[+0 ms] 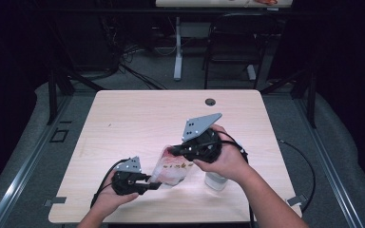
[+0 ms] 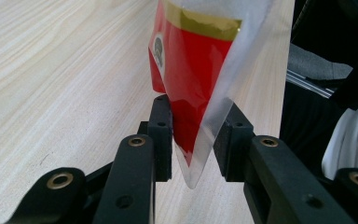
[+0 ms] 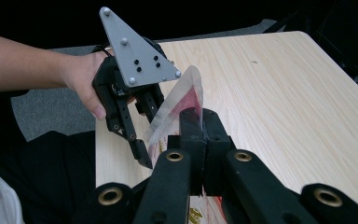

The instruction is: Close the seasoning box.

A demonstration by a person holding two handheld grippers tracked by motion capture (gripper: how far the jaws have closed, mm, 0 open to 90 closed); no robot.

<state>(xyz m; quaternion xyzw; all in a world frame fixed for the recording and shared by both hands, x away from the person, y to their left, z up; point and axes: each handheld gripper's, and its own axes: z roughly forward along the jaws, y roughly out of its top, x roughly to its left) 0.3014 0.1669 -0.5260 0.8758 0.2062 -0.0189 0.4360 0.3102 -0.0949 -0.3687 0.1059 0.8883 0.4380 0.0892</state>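
Observation:
A clear plastic bag [image 1: 173, 168] with a red and gold printed pack inside is held up over the table's front edge, between the two grippers. My right gripper [image 1: 177, 151] is shut on the bag's upper edge; in the right gripper view its jaws [image 3: 199, 120] pinch the film of the bag [image 3: 186, 86]. My left gripper [image 1: 155, 183] is open at the bag's lower left corner. In the left gripper view the bag's corner [image 2: 191, 70] hangs down between the spread jaws of the left gripper [image 2: 196, 142]. The right gripper view also shows the left gripper [image 3: 148, 133] straddling the bag.
A white bottle-like object [image 1: 216, 181] stands on the light wooden table [image 1: 138, 118] under the right hand. A cable hole [image 1: 210, 101] sits near the far edge. Beyond the table are a black chair [image 1: 233, 42] and a desk leg [image 1: 177, 52].

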